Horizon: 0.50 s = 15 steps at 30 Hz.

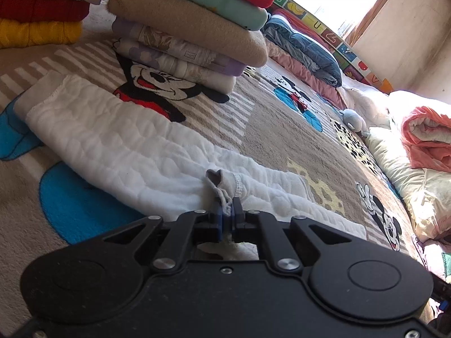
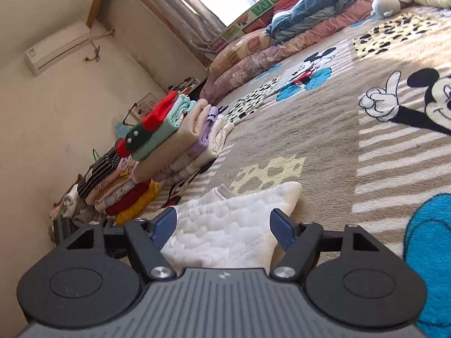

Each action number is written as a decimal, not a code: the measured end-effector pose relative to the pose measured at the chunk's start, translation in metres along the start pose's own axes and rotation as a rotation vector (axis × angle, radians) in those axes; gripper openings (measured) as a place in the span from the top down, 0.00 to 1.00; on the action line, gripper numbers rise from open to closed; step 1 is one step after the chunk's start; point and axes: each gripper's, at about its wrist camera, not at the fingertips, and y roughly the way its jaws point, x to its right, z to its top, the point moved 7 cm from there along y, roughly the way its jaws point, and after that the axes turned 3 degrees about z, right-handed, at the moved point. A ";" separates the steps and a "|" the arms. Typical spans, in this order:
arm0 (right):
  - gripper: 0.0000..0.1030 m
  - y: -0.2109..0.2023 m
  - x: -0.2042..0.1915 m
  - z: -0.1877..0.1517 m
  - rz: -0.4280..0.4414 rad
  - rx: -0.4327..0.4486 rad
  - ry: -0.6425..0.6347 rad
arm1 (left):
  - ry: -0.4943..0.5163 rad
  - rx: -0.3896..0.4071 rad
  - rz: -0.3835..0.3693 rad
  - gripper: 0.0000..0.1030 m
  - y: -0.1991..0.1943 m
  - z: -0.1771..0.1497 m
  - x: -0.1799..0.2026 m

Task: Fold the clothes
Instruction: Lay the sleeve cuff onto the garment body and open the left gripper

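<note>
1. Left gripper (image 1: 227,207) is clamped tight on the grey cuff (image 1: 222,181) of the white quilted garment (image 1: 118,152), a pinch of fabric bunched up between the blue pads

2. That garment lies stretched across the cartoon-mouse carpet (image 1: 270,129), running from the near centre away to the far left, where a grey hem band ends it

3. In the left wrist view the near part of the garment passes under the gripper body, so its near edge is hidden there

4. Right gripper (image 2: 222,225) has its jaws standing apart, blue fingers (image 2: 165,225) either side of the white fabric (image 2: 225,225), and the pads are not pressing on it

5. In the right wrist view the garment tapers away from the gripper to a rounded tip on the carpet (image 2: 324,152), next to a yellow spotted patch

6. A folded stack (image 1: 191,33) sits just beyond the garment, on the far side: tan knit, mint green, lilac print, with a red and green piece on top

7. A second stack (image 1: 39,8) stands to its left, with yellow at the bottom, dark red above, pale prints higher up

8. Far right, rolled bedding (image 1: 307,48) in blue and pink lines the edge of the carpet, and a small grey plush toy (image 1: 352,119) sits near it

9. On the wall in the right wrist view hangs an air conditioner (image 2: 60,53)
</note>
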 end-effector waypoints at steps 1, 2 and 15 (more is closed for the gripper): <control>0.38 -0.011 -0.011 -0.007 -0.022 -0.010 -0.072 | -0.005 -0.003 -0.003 0.97 -0.001 0.000 0.000; 0.41 -0.021 -0.024 -0.016 -0.043 -0.020 -0.150 | -0.011 -0.006 -0.006 0.97 -0.002 0.000 -0.001; 0.51 -0.021 -0.091 -0.102 -0.333 -0.160 -0.639 | -0.014 0.001 -0.015 0.97 -0.003 0.003 0.000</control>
